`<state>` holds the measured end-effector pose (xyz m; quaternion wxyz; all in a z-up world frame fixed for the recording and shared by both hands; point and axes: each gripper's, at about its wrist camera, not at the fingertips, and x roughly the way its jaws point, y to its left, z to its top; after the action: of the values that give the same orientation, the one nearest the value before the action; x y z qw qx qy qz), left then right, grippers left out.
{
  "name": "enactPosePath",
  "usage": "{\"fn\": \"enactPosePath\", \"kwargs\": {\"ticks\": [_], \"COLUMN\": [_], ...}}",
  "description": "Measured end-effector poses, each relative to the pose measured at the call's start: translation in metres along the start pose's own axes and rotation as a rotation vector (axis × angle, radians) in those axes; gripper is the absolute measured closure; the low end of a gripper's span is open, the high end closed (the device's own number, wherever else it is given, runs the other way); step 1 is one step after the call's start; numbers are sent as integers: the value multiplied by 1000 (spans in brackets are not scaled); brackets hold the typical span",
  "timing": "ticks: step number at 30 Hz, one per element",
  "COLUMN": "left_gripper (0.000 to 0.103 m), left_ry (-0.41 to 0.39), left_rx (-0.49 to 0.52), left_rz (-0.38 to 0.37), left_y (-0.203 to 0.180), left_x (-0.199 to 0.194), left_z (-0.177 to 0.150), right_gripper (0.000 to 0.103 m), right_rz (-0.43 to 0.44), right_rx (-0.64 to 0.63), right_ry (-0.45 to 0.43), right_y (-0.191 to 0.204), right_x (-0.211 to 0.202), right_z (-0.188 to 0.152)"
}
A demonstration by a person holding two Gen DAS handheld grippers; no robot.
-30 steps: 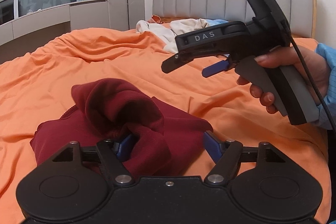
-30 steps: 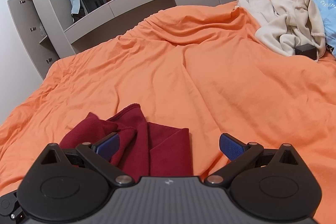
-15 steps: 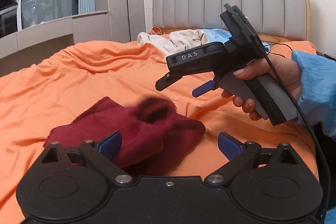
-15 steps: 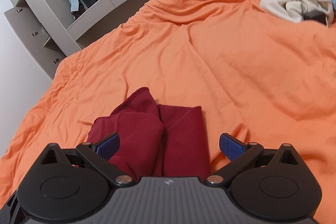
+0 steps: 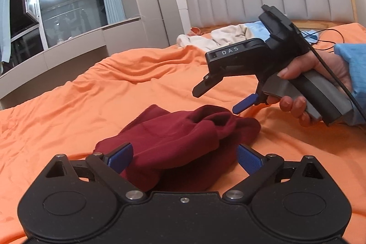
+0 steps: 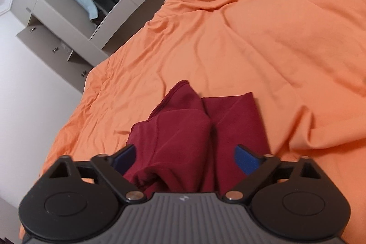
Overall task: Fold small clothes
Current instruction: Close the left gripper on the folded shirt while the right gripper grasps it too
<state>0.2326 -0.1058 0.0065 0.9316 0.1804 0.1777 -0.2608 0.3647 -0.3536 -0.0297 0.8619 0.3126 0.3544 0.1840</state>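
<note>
One maroon garment (image 6: 199,129), lengthwise away.

Matt fleecy maroon garment (image 5: 183,136); smooth orange sheet (image 6: 263,42)

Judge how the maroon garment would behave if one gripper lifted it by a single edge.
The garment looks soft and thick: it lies in rounded, slumped folds on the orange sheet, so it would likely droop and unfold. It seems light and matte, so slipping looks unlikely. Both the left gripper and right gripper are open.
</note>
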Motion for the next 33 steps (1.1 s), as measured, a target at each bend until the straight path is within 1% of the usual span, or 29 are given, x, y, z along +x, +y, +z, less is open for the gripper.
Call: {"fn": "enactPosePath", "kwargs": {"ticks": [1,3,4,6,7,9,10,11,12,13,15,16,18,21,24,28,33], "left_gripper": [8,11,12,18,19,29,31,37,44,48,60,63,75,86,90,91,92], "left_ry": [2,7,11,14,14,13,16,18,20,23,36,43,57,55,33,-5,-31], "left_rx": [-1,4,6,1,-7,-30,-42,-56,-69,-82,-94,-94,-81,-76,-88,-128,-165], "left_rz": [6,13,14,8,2,-6,-8,-15,-25,-40,-65,-69,-70,-59,-46,-45,-54], "left_y": [0,0,-1,0,0,2,3,5,6,7,9,7,5,2,3,4,2], "left_x": [1,2,3,2,2,1,2,3,5,6,9,12,14,17,17,16,18], "left_z": [0,1,1,3,4,6,7,8,8,8,8,7,4,3,5,6,13], "right_gripper": [16,26,29,43,47,64,66,67,71,74,80,81,85,89,94,96,96], "right_rz": [-1,-5,-6,-14,-18,-22,-25,-29,-32,-30,-35,-37,-45,-55,-42,-32,-48], "right_rx": [-13,-33,-43,-62,-71,-85,-92,-99,-105,-112,-125,-131,-143,-163,-183,-213,-262], "right_ry": [4,8,11,14,17,22,22,18,13,7,-3,-7,-22,-49,-68,-89,-167], "right_y": [2,6,7,8,8,9,9,9,9,10,11,12,13,15,17,22,28], "right_x": [2,7,9,14,18,23,25,25,25,25,23,23,21,17,12,8,-6], "right_z": [-1,-2,-2,-2,-2,-3,-3,-4,-4,-5,-6,-6,-6,-4,0,3,14]}}
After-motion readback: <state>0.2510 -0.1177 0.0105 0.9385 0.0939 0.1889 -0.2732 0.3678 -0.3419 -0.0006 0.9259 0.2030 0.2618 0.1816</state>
